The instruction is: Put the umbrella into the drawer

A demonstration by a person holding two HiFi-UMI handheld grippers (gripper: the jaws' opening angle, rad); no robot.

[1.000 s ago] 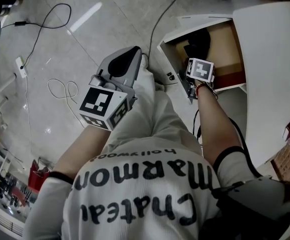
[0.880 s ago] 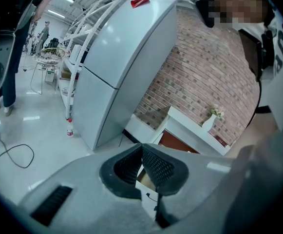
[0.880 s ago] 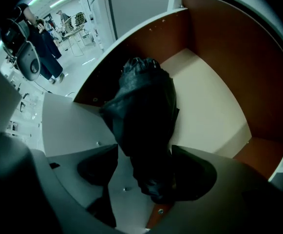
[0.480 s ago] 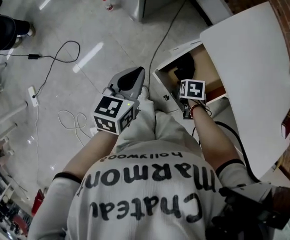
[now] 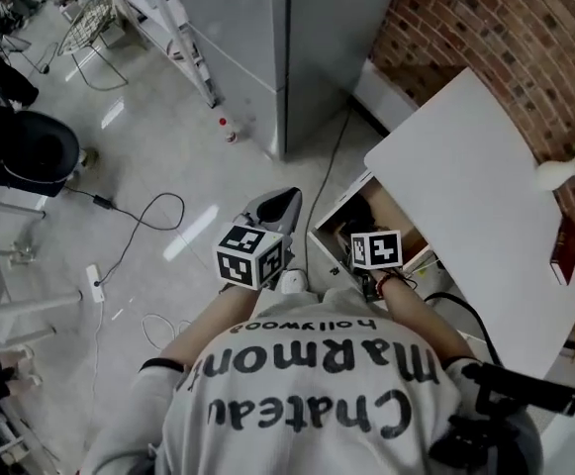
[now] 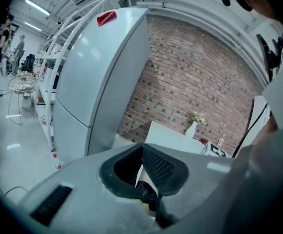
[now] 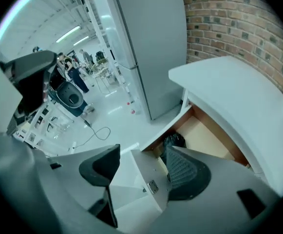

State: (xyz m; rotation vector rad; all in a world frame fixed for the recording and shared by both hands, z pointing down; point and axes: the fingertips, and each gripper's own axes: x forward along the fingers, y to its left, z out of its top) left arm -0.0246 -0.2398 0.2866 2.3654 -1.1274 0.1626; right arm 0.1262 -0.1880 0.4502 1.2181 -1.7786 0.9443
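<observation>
At the right centre of the head view, the drawer [image 5: 329,253] stands pulled out beneath a smooth white tabletop [image 5: 475,196], its pale wooden bottom bare. The umbrella [image 7: 173,141], a black, crinkled, folded bundle, lies inside, tucked into a corner of the drawer. The right gripper [image 7: 141,162] hangs just above the drawer's white front, its ribbed dark pads spread wide apart and holding nothing. The left gripper [image 6: 142,152] points away to the left, its mesh-textured pads drawn together into a narrow wedge, empty as well. Around them, glossy pale floor tiles [image 5: 148,166] carry a looping black cable [image 5: 139,226]. A tall grey fridge [image 5: 287,47] rises at top centre, with a rough brick wall [image 5: 485,18] at upper right.
</observation>
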